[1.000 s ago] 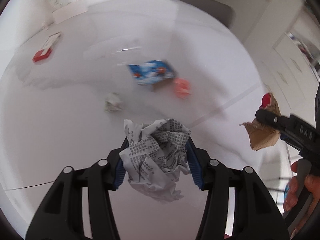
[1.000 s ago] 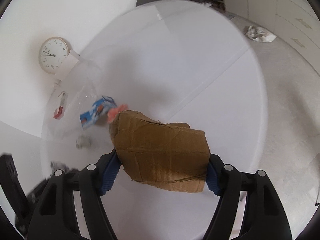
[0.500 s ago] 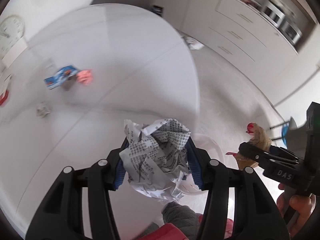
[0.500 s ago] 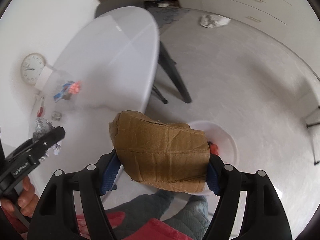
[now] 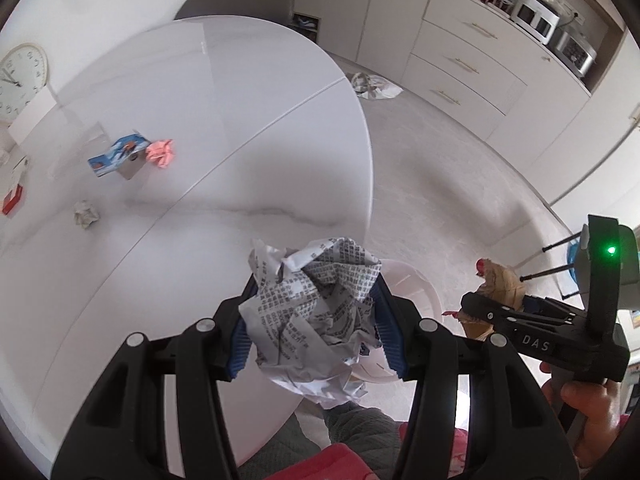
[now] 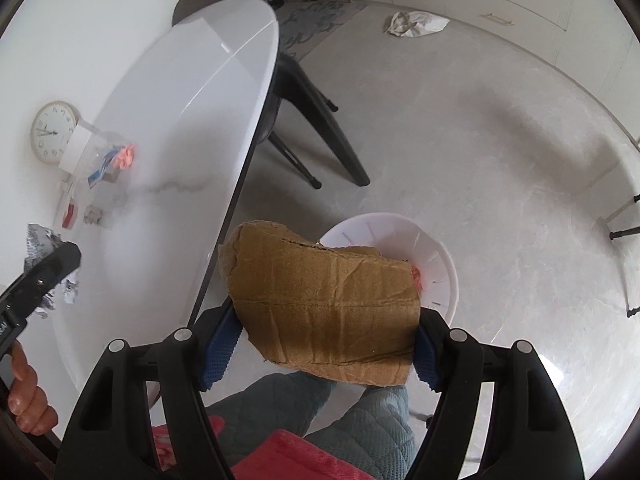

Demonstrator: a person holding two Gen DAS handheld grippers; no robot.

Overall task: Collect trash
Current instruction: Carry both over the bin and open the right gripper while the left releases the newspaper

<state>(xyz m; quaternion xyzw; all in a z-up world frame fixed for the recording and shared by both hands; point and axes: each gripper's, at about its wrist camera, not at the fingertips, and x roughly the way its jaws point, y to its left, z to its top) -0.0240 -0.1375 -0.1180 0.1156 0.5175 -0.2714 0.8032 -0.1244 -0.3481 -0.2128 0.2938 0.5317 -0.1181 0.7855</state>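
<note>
The white bench (image 5: 168,128) fills the left and centre of the left wrist view and the left of the right wrist view. On the floor beside it, at centre right of the right view, stands a white bin (image 6: 404,240). The right tongs (image 6: 320,340) at the bottom of that frame clamp a brown cardboard piece (image 6: 320,296) above the bin. The left tongs (image 5: 312,320), bottom centre of their own view, grip a crumpled newspaper ball (image 5: 312,312). At the bench's left lie a blue carton (image 5: 114,156), a pink wad (image 5: 160,152) and a small grey wad (image 5: 86,214).
</note>
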